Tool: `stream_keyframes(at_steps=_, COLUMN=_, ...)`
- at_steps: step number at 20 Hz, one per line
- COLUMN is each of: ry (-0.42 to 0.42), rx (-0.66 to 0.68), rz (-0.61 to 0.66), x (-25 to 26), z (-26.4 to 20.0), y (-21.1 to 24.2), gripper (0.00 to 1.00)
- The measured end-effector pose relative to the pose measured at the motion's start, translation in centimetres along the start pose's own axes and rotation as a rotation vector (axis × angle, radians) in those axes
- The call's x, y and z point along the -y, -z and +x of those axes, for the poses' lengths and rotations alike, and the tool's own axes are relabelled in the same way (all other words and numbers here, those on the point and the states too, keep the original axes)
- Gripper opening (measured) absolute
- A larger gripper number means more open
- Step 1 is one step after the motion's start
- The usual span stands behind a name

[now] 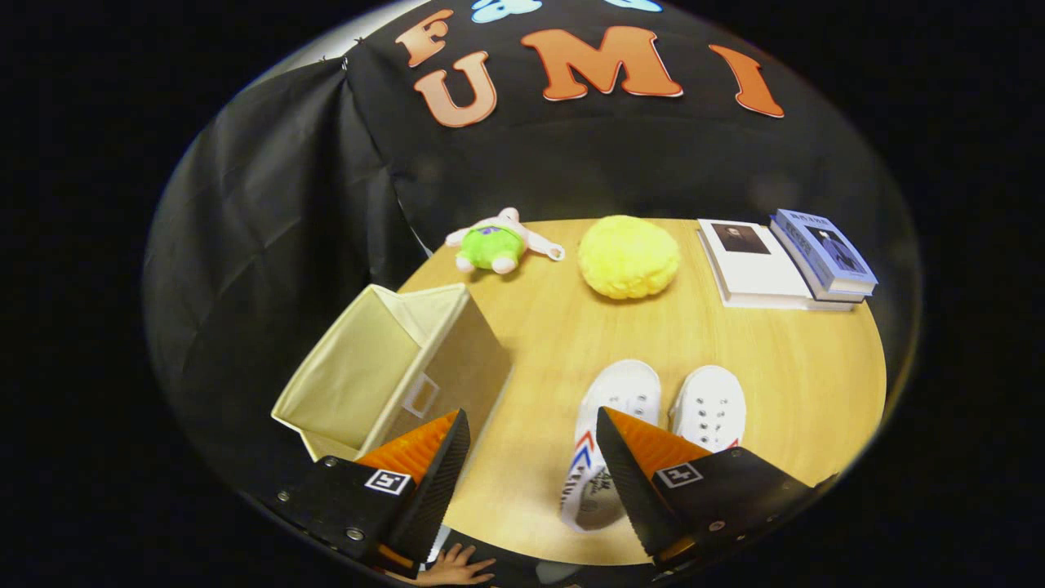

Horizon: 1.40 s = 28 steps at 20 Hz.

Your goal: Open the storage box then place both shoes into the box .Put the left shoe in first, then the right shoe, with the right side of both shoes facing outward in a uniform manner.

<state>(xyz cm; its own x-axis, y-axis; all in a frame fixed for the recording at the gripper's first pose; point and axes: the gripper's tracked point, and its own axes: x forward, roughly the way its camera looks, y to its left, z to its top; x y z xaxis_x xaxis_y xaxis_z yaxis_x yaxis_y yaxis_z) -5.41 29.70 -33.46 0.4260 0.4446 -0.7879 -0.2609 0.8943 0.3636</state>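
Note:
Two white shoes stand side by side on the round wooden table (539, 343), toes pointing away from me. The left shoe (614, 408) has red and blue stripes on its side, and its heel end passes under my right finger. Beside it on the right is the right shoe (712, 406). A beige fabric storage box (392, 367) stands at the table's left edge with its top open and nothing inside. My gripper (532, 429) hovers open above the table between box and shoes, holding nothing.
At the far side of the table lie a green and white plush toy (496, 243) and a fluffy yellow ball (627, 255). Two books (784, 261) are stacked at the far right. A hand (457, 565) rests on the near table edge.

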Motion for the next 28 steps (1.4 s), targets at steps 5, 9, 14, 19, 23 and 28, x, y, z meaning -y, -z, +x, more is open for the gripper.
stream_keyframes(at_steps=5, ry=0.081, rx=-0.091, rz=-0.007, x=5.3, z=1.3, y=4.0, gripper=0.86)
stream_keyframes(at_steps=9, ry=0.087, rx=-0.161, rz=0.036, x=7.3, z=2.9, y=6.5, gripper=0.79)
stream_keyframes(at_steps=14, ry=0.087, rx=-0.192, rz=0.047, x=7.8, z=4.6, y=7.4, gripper=0.66)
stream_keyframes(at_steps=19, ry=0.064, rx=-0.228, rz=0.062, x=7.7, z=5.7, y=8.3, gripper=0.52)
stream_keyframes(at_steps=23, ry=0.054, rx=-0.205, rz=0.102, x=8.5, z=5.4, y=8.4, gripper=0.26)
stream_keyframes(at_steps=28, ry=0.028, rx=-0.213, rz=0.177, x=8.0, z=4.8, y=7.9, gripper=0.05)
